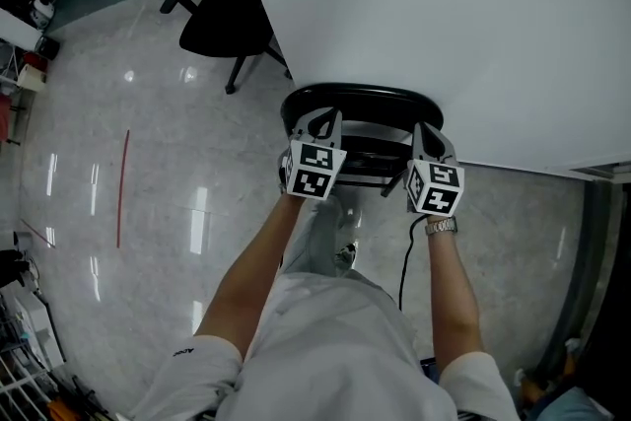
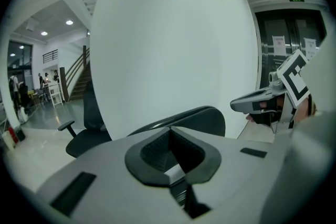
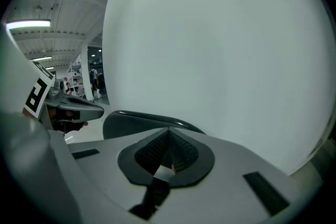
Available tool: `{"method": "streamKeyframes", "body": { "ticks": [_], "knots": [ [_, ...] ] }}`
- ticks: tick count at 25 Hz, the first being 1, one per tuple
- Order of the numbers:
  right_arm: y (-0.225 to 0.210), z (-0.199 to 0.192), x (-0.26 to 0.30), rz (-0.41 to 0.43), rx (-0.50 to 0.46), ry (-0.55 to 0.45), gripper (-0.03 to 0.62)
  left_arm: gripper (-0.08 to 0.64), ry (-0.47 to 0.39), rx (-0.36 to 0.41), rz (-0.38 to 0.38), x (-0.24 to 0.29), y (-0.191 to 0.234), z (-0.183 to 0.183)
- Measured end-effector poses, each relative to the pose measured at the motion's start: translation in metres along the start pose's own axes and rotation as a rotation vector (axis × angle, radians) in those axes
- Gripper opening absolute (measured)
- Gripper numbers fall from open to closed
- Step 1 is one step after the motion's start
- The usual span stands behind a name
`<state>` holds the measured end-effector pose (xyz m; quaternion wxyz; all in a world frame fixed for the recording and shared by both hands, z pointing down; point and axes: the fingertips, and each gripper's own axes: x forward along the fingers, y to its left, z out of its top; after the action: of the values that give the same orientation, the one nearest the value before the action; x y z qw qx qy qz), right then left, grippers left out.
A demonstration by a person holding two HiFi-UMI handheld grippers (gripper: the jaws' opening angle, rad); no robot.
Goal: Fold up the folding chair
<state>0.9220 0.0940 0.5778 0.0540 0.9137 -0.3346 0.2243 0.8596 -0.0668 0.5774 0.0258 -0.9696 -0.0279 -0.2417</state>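
Poised at the folding chair (image 1: 360,98) — backrest lying crosswise just ahead, equally near left gripper (image 1: 323,121) and right gripper (image 1: 426,135) — with jaws closed tight, empty.

The folding chair (image 1: 360,104) is glossy black and so is the office chair (image 1: 222,20), while the panel (image 1: 444,15) is plain white and the floor (image 1: 148,261) is a pale grey speckle with shiny highlights and one thin red line (image 1: 122,187). The left gripper (image 1: 320,118) and right gripper (image 1: 426,131) are light grey with dark, finely textured pads (image 2: 152,152) — each cube bears black-and-white square markers. The person's shirt (image 1: 335,350) is off-white, the watch (image 1: 441,226) silvery, the cable (image 1: 404,261) black.
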Motion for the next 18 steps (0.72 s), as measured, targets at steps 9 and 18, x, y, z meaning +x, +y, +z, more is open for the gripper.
{"method": "streamKeyframes", "body": {
  "ticks": [9, 18],
  "knots": [
    [0.039, 0.017, -0.096, 0.096, 0.102, -0.14, 0.003, 0.012, -0.163, -0.079, 0.051, -0.11, -0.039, 0.017],
    [0.131, 0.036, -0.167, 0.306, 0.067, -0.209, 0.005, 0.012, -0.244, -0.202, 0.215, -0.236, -0.023, 0.004]
  ]
}}
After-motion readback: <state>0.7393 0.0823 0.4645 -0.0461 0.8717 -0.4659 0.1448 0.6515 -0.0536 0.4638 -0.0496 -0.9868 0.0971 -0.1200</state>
